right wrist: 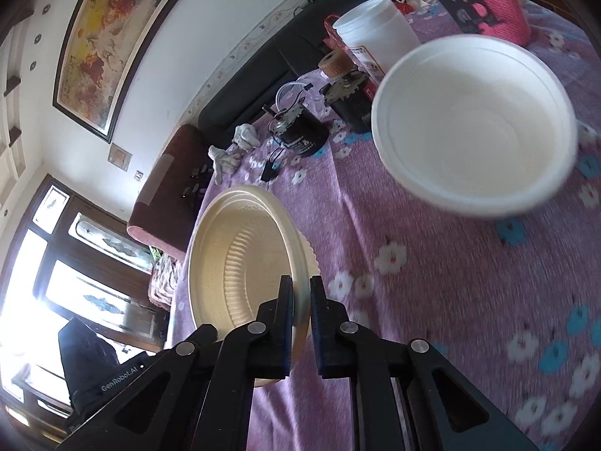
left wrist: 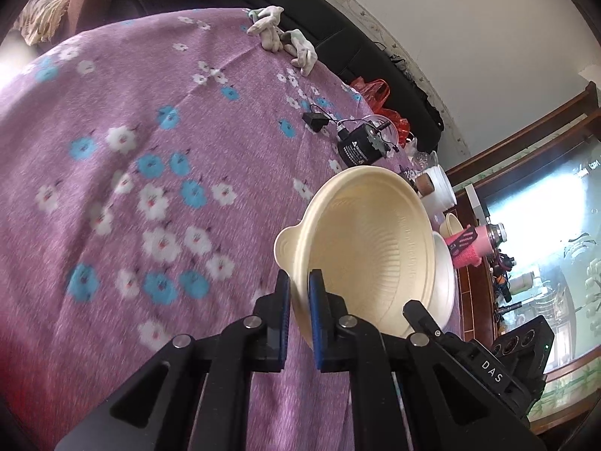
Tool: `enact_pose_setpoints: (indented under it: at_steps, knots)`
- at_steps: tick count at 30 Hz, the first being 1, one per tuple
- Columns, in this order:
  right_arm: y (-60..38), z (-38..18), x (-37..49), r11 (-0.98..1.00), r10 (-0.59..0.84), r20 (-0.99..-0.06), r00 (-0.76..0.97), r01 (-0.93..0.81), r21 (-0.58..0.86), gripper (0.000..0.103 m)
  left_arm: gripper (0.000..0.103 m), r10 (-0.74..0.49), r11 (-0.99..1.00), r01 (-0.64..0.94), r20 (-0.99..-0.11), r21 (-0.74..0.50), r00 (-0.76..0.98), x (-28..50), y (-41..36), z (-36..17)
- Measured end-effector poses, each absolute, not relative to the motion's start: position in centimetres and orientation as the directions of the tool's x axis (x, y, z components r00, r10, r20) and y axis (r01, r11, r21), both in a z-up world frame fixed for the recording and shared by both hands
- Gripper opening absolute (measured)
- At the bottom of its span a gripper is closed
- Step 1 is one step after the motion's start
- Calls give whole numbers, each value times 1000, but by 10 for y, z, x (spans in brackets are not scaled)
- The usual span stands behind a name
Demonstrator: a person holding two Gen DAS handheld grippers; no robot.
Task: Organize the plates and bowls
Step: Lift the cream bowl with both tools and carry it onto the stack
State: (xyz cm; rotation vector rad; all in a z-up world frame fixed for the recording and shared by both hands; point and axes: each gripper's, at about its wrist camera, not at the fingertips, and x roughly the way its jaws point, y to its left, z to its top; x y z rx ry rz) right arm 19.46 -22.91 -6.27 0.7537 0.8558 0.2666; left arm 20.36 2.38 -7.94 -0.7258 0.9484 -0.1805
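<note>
Both grippers grip the same cream ribbed bowl [left wrist: 368,240] by opposite sides of its rim and hold it tilted above the purple flowered tablecloth [left wrist: 131,188]. My left gripper [left wrist: 299,282] is shut on its rim near the small tab handle. My right gripper [right wrist: 301,289] is shut on the same cream bowl's rim [right wrist: 240,255]. A white bowl [right wrist: 473,124] sits on the cloth to the right; in the left wrist view its edge [left wrist: 447,278] shows behind the cream bowl. The right gripper's fingers [left wrist: 422,314] show in the left wrist view.
Two black motor-like devices [right wrist: 300,131] with wires, a white jar [right wrist: 379,30], a cork-topped bottle [right wrist: 334,62] and a pink knitted bottle [right wrist: 496,3] stand at the table's far side. White gloves [left wrist: 278,34] lie at the table edge. A dark sofa [right wrist: 244,86] lies beyond.
</note>
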Motion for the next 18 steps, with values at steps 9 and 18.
enact_pose_setpoints:
  at_steps: [9,18]
  knots:
    - [-224,-43,137,688,513,-539,669,55,723,10,9,-428,783,-97,-645,-614,633,147,28,-45]
    - [-213,-16,85,688,517,-497,697,8,726,10,9,-389,822,-37,-606,-569,694,94,33,-13]
